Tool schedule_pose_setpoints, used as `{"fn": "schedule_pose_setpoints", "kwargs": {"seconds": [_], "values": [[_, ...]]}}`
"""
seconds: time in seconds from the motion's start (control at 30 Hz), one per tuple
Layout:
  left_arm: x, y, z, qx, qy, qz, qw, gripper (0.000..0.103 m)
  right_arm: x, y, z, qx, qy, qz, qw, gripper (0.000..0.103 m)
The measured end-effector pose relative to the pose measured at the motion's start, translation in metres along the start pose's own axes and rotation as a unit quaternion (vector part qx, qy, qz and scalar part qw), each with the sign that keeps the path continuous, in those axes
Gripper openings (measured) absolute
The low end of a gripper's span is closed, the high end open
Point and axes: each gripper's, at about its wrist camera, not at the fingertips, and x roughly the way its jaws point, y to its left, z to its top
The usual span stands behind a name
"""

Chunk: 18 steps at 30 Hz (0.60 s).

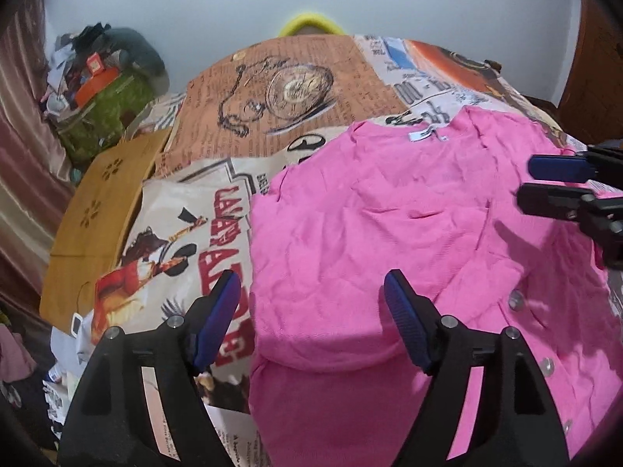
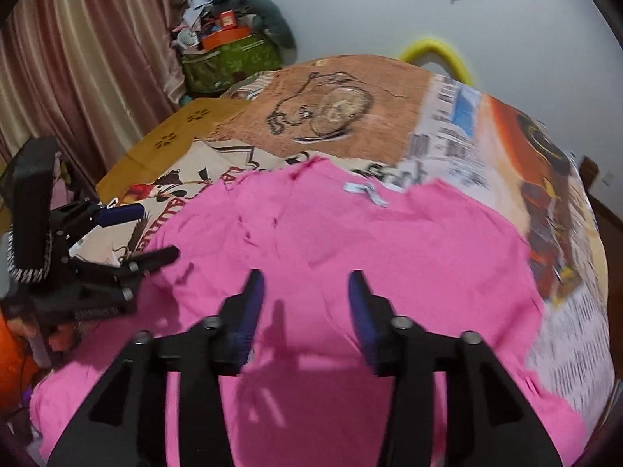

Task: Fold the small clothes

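A pink garment (image 1: pixel 389 233) lies spread on a table covered with a printed cloth (image 1: pixel 272 89); its neck label faces the far side and snap buttons (image 1: pixel 516 297) run down its right part. My left gripper (image 1: pixel 311 295) is open and empty, hovering over the garment's left edge. My right gripper (image 2: pixel 305 292) is open and empty above the garment's (image 2: pixel 370 253) middle. The right gripper also shows at the right edge of the left wrist view (image 1: pixel 533 185), and the left gripper at the left of the right wrist view (image 2: pixel 155 229).
A yellow wooden board (image 1: pixel 101 210) lies past the table's left side. A green bag piled with clutter (image 1: pixel 105 89) stands by the curtain (image 2: pixel 78 58). A yellow curved chair back (image 2: pixel 436 52) rises behind the table's far edge. A white wall is behind.
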Motion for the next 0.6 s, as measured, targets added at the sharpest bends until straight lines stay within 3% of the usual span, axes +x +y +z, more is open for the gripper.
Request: {"fn": "schedule_pose_setpoints", "kwargs": {"seconds": [0.17, 0.23, 0.33, 0.6], "values": [[0.013, 0.012, -0.010, -0.026, 0.032, 0.000, 0.9992, 0.076, 0.029, 0.002, 0.001, 0.003, 0.020, 0.006, 1.000, 0.042], [0.015, 0.014, -0.014, -0.029, 0.037, -0.002, 0.9989, 0.076, 0.032, 0.006, -0.004, -0.007, 0.033, 0.012, 0.999, 0.016], [0.014, 0.015, -0.017, -0.030, 0.040, 0.004, 0.9988, 0.076, 0.023, 0.012, -0.010, -0.022, 0.017, 0.006, 1.000, 0.009], [-0.014, 0.007, -0.017, -0.025, 0.026, -0.003, 0.9993, 0.076, -0.024, 0.026, -0.021, -0.049, -0.021, 0.011, 0.999, 0.008]]}}
